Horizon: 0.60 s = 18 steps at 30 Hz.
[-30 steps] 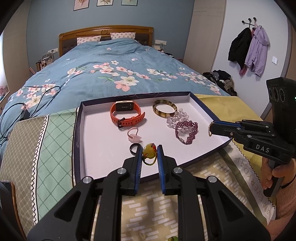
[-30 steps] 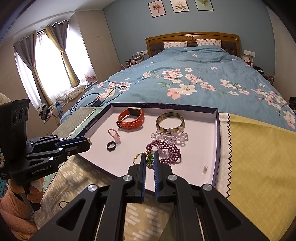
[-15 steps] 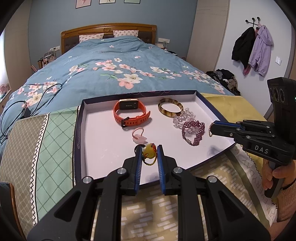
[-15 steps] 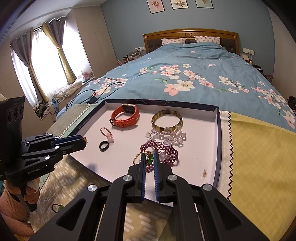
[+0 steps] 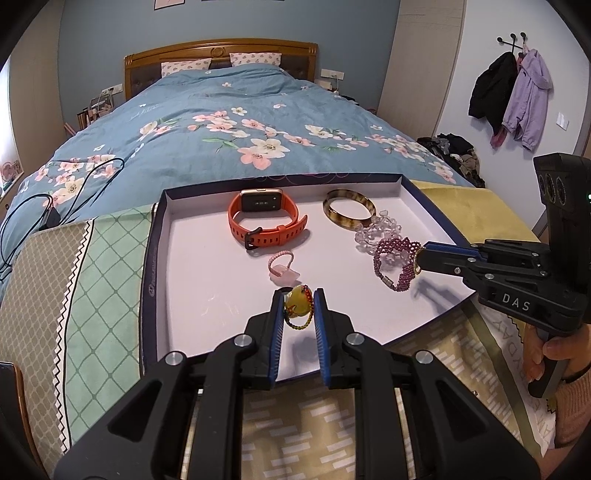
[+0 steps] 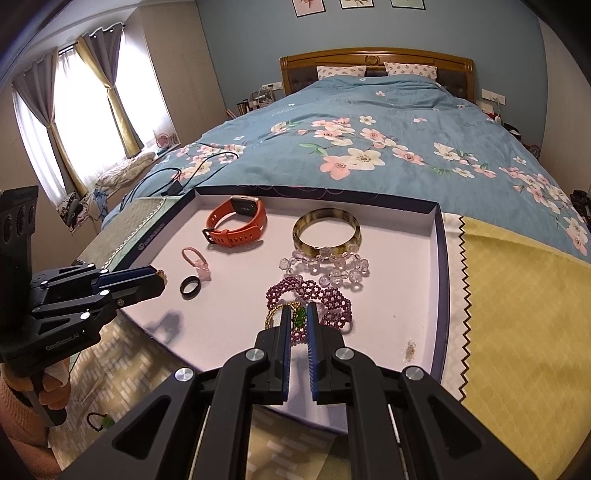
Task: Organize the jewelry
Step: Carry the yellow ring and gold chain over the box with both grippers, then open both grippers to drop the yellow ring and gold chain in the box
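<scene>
Jewelry tray (image 5: 155, 236): on patterned cloth at bed's foot | left gripper (image 5: 298, 308): jaws clamped on yellow-stone beaded bracelet (image 5: 297, 300), above tray's near edge | right gripper (image 6: 296, 318): jaws pinched on green-bead gold chain (image 6: 300, 316), over purple beaded bracelet (image 6: 328, 297)

- A blue-grey wall (image 6: 240, 33) stands at 12 o'clock, with three framed flower prints (image 6: 354, 3) along its top
- The wooden headboard (image 6: 376, 59) sits below them, two spotted pillows (image 6: 373, 70) against it
- A blue floral duvet (image 6: 369, 147) covers the bed through the middle
- At 9 to 10 o'clock a bright window (image 6: 85, 107) lets in daylight between grey and gold curtains (image 6: 118, 92)
- In the left wrist view, jackets (image 5: 513, 96) hang from wall hooks at 2 o'clock on a white wall (image 5: 480, 55)
</scene>
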Tool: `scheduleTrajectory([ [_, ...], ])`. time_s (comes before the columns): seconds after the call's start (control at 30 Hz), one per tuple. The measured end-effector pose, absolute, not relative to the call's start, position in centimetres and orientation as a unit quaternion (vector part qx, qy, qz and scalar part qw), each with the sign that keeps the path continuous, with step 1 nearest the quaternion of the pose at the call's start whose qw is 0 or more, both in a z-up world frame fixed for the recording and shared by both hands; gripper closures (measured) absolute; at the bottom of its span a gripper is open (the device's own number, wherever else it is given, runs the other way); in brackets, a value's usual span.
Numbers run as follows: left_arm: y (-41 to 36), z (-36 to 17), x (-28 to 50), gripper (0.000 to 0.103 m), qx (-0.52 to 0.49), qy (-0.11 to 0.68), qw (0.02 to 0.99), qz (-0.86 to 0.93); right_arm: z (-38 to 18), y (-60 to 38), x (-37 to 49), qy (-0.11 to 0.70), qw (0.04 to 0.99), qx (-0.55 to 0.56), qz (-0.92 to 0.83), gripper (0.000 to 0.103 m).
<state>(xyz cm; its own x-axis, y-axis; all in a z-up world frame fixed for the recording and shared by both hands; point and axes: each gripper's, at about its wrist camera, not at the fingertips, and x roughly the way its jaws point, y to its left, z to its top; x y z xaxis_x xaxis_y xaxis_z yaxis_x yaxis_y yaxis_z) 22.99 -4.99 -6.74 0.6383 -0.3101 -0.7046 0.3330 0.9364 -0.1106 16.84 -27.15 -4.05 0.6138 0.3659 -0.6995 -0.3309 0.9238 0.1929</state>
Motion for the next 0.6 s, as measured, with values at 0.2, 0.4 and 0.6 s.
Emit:
scheduleTrajectory([
  [0.2, -5.1, -7.1, 23.3, 0.087, 0.014, 0.392, 0.903, -0.175, -4.5, -26.8, 17.5, 0.402, 0.896, 0.017, 0.187, 0.096],
  [0.4, -5.2, -7.5, 23.7, 0.087, 0.013, 0.398, 0.901, -0.173, -4.8, -26.8, 17.8, 0.406, 0.896, 0.016, 0.178, 0.096],
  [0.6, -5.3, -7.8, 24.0, 0.086, 0.011, 0.403, 0.898, -0.175, -4.7, -26.9, 17.6, 0.403, 0.898, 0.017, 0.174, 0.094],
])
